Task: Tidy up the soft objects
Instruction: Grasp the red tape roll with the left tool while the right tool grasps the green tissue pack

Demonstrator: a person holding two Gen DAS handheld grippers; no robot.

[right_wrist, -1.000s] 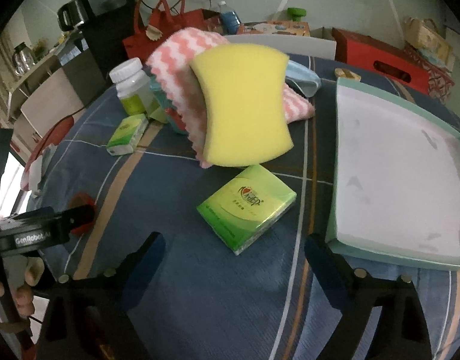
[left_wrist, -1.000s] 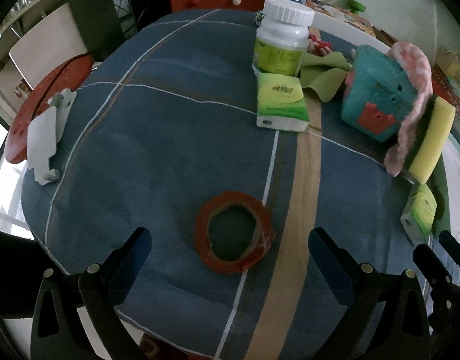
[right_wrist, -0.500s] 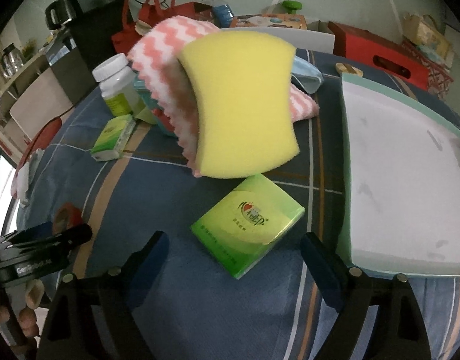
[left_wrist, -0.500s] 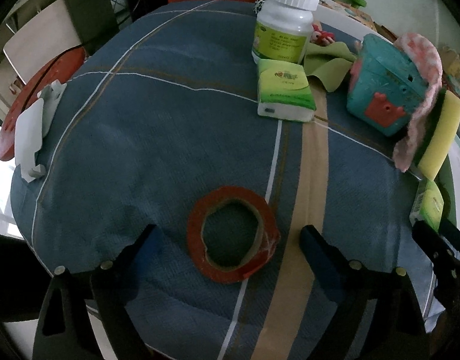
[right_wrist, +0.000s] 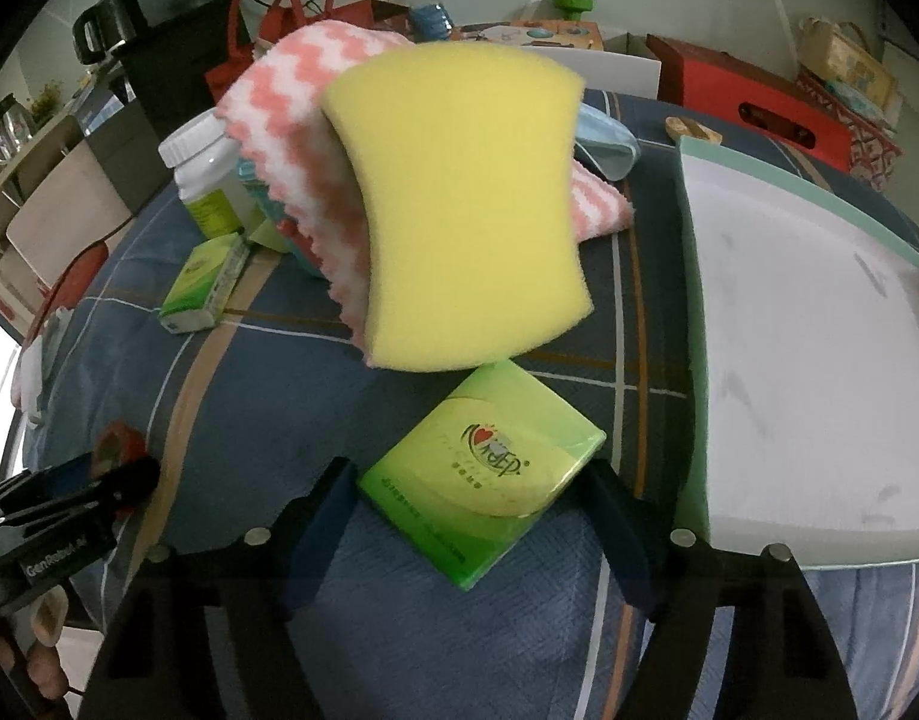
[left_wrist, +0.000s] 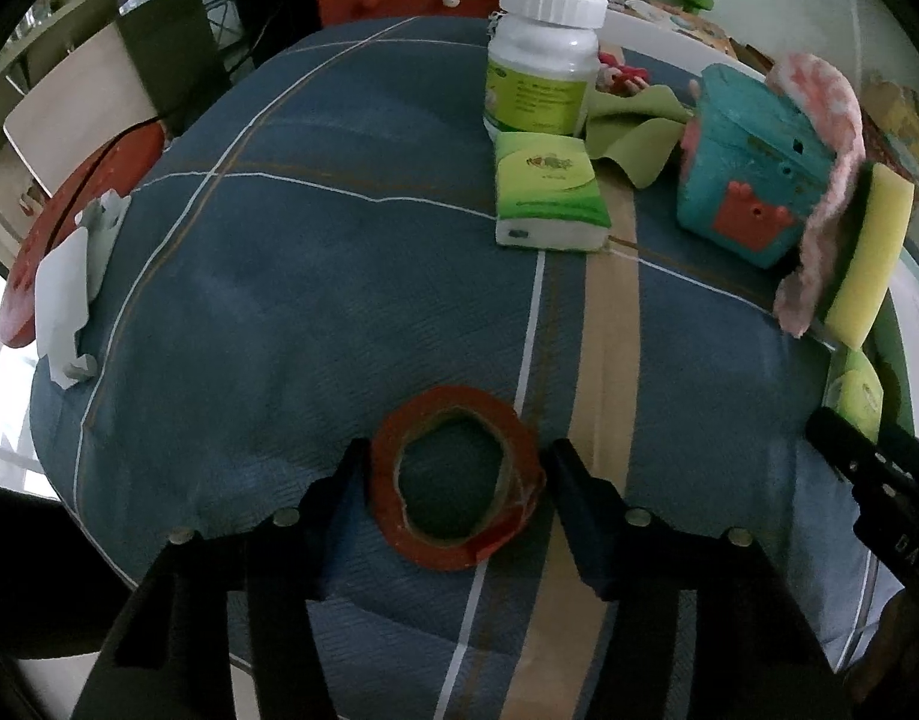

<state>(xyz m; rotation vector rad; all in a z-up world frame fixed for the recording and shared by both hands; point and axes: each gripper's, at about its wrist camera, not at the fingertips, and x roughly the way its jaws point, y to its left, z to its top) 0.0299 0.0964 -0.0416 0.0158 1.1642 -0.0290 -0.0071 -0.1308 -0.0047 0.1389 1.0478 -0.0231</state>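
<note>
Right gripper [right_wrist: 471, 504] straddles green tissue pack [right_wrist: 482, 474] lying flat beside white tray [right_wrist: 819, 390], fingers at its corners, grip unclear. Pack looks light, squashy, slick-wrapped; best pinched across short sides. Left gripper [left_wrist: 456, 480] brackets red tape roll [left_wrist: 456, 483], contact unclear. "GenRobot.AI" readable on left gripper

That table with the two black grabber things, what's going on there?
A person is sorting soft things on a blue cloth-covered table, with a two-finger gripper in each hand. The left gripper has its fingers on either side of a red tape roll. The right gripper has its fingers on either side of a green tissue pack; neither item looks lifted. A yellow sponge leans against a pink-and-white cloth just behind the pack, and a white tray sits to the right.
</note>
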